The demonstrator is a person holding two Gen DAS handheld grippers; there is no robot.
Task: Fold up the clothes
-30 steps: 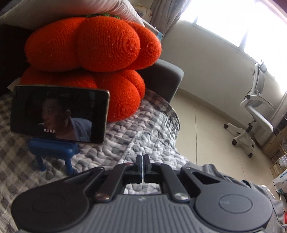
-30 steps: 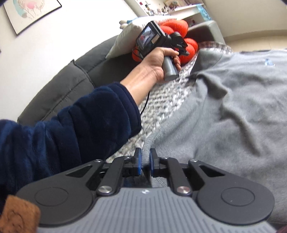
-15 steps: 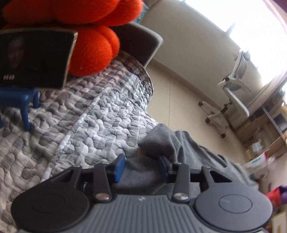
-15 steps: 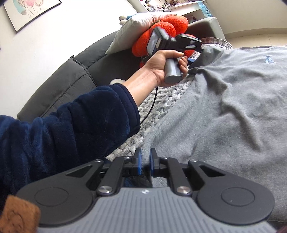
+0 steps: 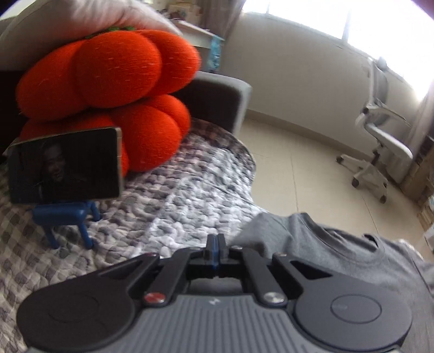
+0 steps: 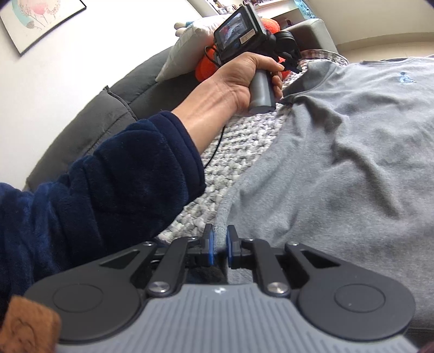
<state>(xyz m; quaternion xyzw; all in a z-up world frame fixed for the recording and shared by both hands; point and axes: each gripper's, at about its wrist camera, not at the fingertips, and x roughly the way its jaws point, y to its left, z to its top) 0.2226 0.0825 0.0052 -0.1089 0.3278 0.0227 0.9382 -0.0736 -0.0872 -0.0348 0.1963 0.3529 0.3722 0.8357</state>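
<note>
With your right tool point(image 6: 219, 245) clamped on the hem of the grey shirt point(image 6: 339, 152) spread across the right of the frame, check whether the clenched left tool point(image 5: 216, 245) actually caught the shoulder before lifting both together.

Ahead and left of the tool: two stacked orange pumpkin-shaped plush cushions point(image 5: 108, 89), white pillow point(image 5: 67, 24) on top. Before them, dark-screened phone point(image 5: 65, 165) on small blue plastic stand point(image 5: 63, 217). Underneath, grey-and-white quilted blanket point(image 5: 176, 206). Far right, white office chair point(image 5: 379, 146).
</note>
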